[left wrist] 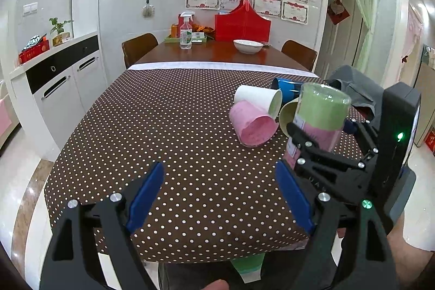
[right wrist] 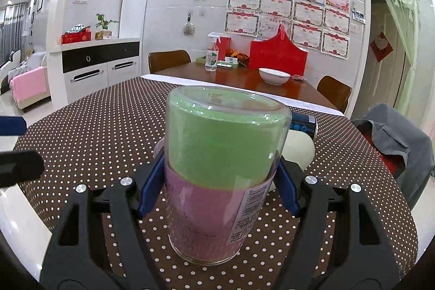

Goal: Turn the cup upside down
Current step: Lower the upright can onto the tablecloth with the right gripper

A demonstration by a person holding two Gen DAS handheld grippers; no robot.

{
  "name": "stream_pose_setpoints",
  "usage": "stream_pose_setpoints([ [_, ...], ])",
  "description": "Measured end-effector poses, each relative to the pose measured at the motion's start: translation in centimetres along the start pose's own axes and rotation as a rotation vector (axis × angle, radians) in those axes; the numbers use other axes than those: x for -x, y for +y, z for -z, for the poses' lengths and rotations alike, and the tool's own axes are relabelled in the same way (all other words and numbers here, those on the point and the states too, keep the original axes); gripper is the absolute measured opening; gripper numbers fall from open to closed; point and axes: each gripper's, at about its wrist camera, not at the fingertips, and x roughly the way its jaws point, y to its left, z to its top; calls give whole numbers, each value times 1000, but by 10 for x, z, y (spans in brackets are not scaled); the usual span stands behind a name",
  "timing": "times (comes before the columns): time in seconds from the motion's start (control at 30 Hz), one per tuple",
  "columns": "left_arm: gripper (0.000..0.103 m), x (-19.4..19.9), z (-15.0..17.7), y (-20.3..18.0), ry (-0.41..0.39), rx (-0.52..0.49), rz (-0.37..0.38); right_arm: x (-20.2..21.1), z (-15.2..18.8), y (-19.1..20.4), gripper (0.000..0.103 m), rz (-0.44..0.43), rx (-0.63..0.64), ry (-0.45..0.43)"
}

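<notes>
The table, covered by a brown cloth with white dots, extended ahead of and beneath both tools. The right tool was closed on the cup, its blue pads bearing on opposite sides at mid-height. The left tool stood wide and carried nothing, with the held cup just to its right.

The cup was a clear tumbler with a green upper band, a pink lower band and a barcode label. It stood upright between the pads, its flat closed end uppermost and its lower rim at or just above the cloth; contact could not be confirmed. Judged from this, the inversion appeared essentially complete, with only setting down and release remaining.

Ahead of the left tool, a pink cup, a white cup, a pale green cup and a blue cup lay on their sides, bunched together.
</notes>
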Motion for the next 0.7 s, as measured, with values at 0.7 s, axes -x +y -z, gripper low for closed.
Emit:
stream_pose_setpoints([
  [0.7, 83, 5, -2, -5, -9, -9, -2, 5, 6, -3, 97, -68, -36, 53],
])
